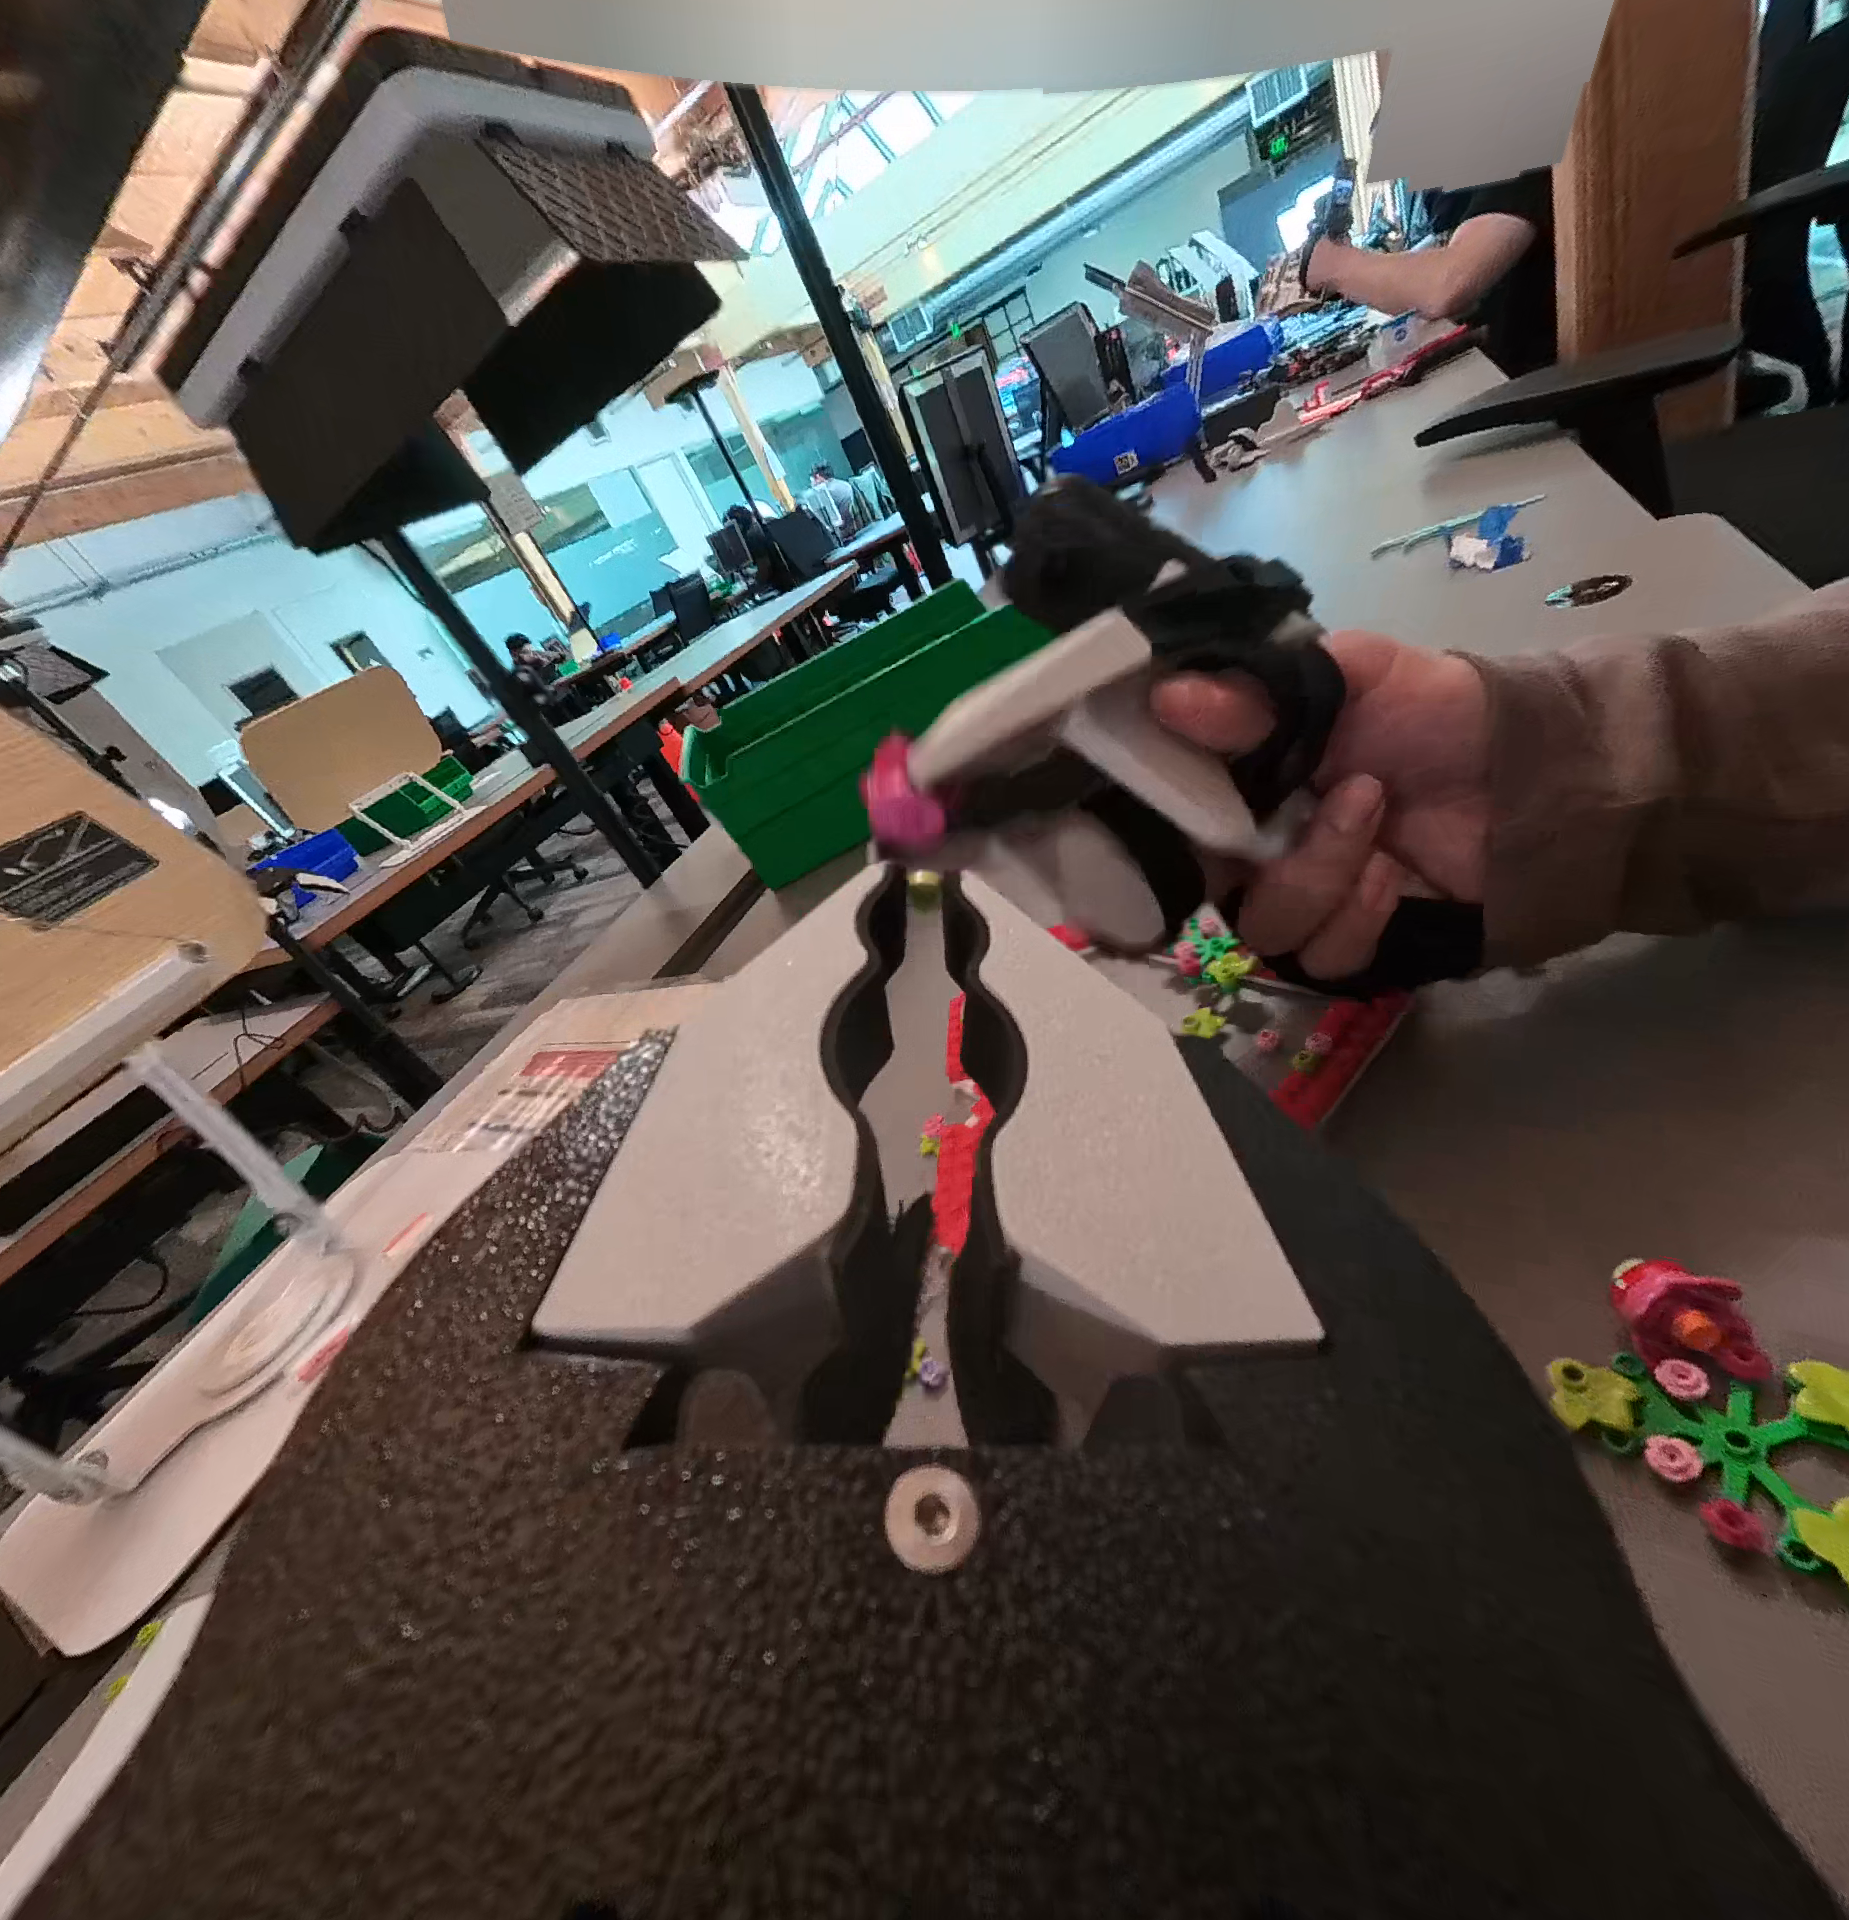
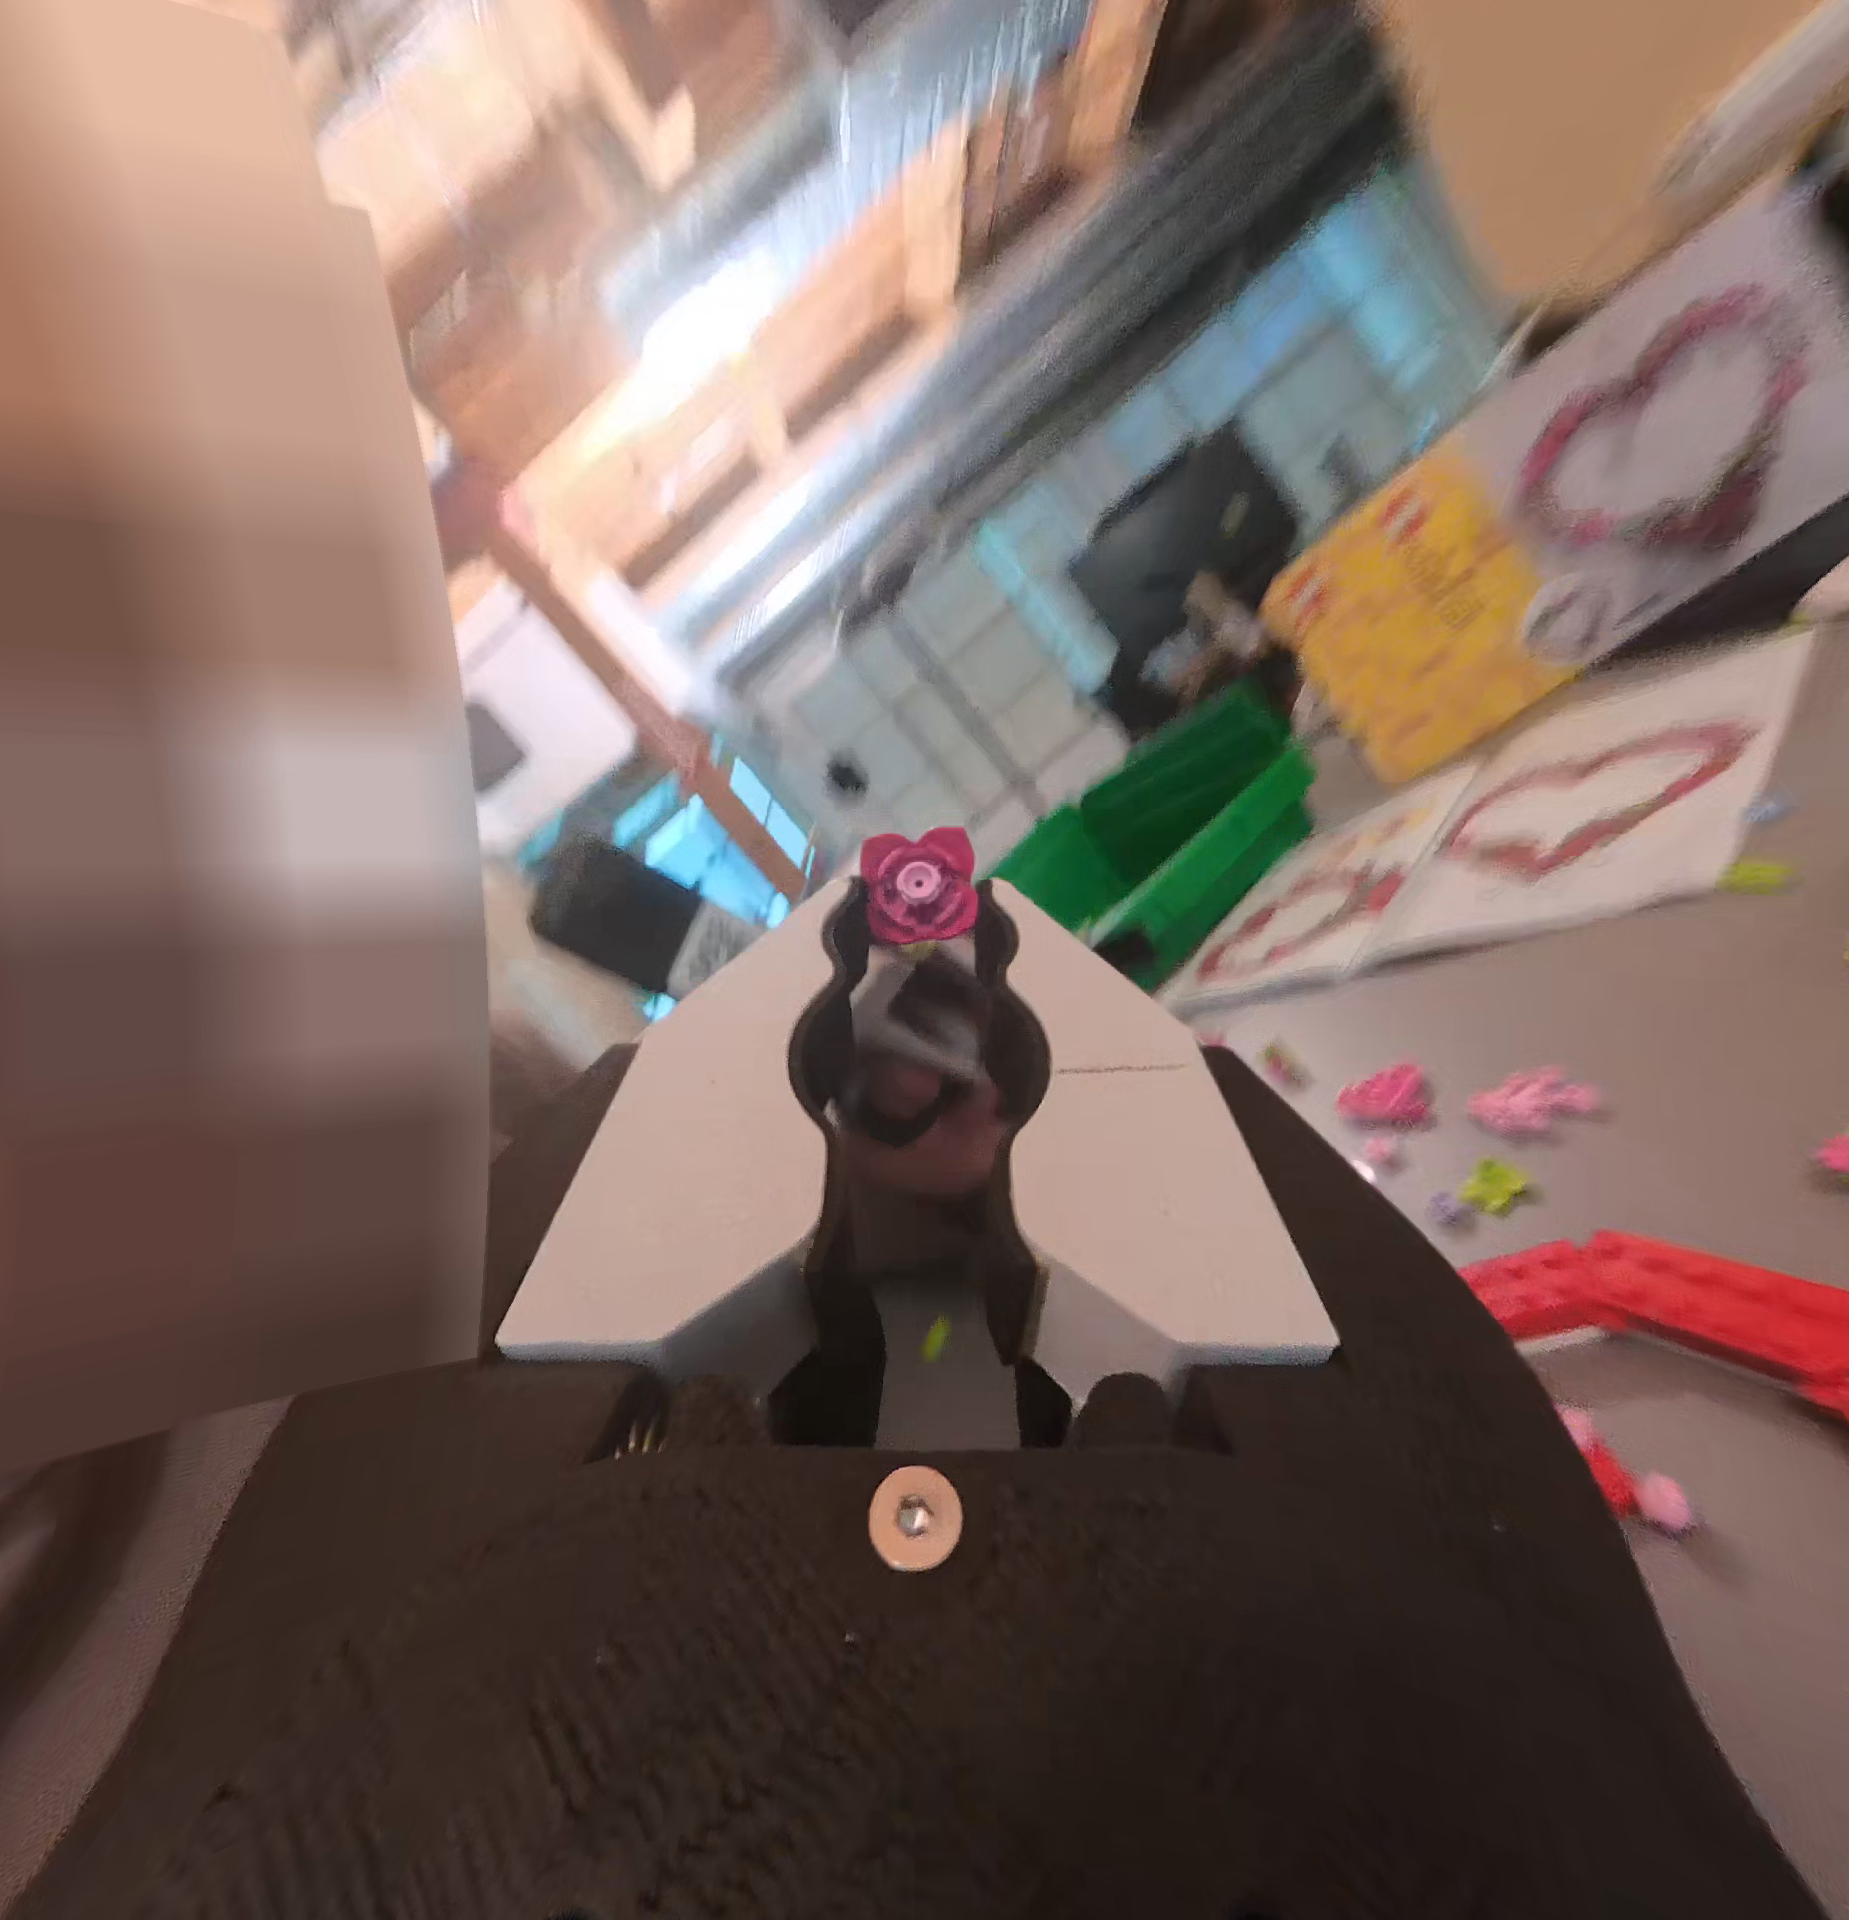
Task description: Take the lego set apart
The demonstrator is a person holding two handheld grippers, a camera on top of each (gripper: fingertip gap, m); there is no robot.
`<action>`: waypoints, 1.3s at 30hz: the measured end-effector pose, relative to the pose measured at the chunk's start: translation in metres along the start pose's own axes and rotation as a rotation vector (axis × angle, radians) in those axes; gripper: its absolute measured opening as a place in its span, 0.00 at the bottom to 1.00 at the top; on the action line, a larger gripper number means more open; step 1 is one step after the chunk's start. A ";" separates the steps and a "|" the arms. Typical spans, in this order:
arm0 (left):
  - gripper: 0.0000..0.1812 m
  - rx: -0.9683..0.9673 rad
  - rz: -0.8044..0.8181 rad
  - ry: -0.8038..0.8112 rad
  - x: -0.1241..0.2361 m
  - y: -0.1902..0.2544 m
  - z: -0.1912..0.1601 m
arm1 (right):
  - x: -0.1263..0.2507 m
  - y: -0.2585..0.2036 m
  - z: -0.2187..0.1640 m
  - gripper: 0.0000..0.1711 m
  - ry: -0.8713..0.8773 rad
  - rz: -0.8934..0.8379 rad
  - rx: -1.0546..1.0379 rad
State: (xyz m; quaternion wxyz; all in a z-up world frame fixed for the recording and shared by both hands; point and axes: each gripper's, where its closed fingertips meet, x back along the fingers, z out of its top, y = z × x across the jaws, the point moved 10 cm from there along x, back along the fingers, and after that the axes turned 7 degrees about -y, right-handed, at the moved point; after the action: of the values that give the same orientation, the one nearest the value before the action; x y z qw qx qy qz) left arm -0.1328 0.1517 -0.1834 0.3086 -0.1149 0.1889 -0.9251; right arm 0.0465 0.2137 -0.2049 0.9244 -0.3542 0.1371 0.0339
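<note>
Both grippers are lifted off the grey table [image 1: 1522, 1143], tips brought together in the air. The right gripper [image 1: 915, 805] is gripped by a person's hand [image 1: 1387, 790] coming in from the right, wrist bent, fingers wrapped round the black handle; its grey fingers slope down toward the left. In the right wrist view the right gripper [image 2: 918, 902] has its jaws narrowed onto a magenta flower piece [image 2: 918, 899], which sits at the very tips, face toward the camera, with a speck of lime green showing just under it. In the left wrist view the same magenta flower piece [image 1: 904, 800] appears just beyond and above the tips of the left gripper [image 1: 922, 885]. The left jaws are nearly closed, and a small yellow-green stud [image 1: 923, 885] sits right between the tips; whether it is truly pinched cannot be told, as the area is small and slightly blurred. Flower and stud are just beside each other; contact is unclear. On the table lies a red lego frame [image 2: 1668, 1309], near right in the right wrist view, with loose pink flower pieces [image 2: 1387, 1096] farther off. A green stem cluster with lime leaves [image 1: 1741, 1444] lies near right in the left wrist view. A green bin [image 1: 837, 727] stands at the far side.
</note>
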 end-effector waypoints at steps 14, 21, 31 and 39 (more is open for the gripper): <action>0.22 0.542 -0.045 -0.759 -0.016 -0.051 -0.092 | -0.011 -0.011 -0.015 0.11 -0.472 -0.593 0.724; 0.34 0.771 -0.121 -0.649 -0.012 -0.061 -0.086 | -0.022 -0.019 -0.031 0.12 -0.562 -0.681 1.087; 0.23 1.166 -0.682 -0.201 -0.018 -0.041 -0.059 | -0.028 -0.025 -0.041 0.12 -0.573 -0.701 1.267; 0.05 1.084 -0.657 -0.200 -0.021 -0.032 -0.057 | -0.025 -0.025 -0.039 0.12 -0.562 -0.709 1.268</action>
State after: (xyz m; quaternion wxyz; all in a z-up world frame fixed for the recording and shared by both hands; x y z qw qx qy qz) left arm -0.1516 0.2039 -0.2231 0.0395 -0.0802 -0.3802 -0.9206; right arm 0.0170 0.1699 -0.2098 0.9061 0.2414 -0.2306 -0.2600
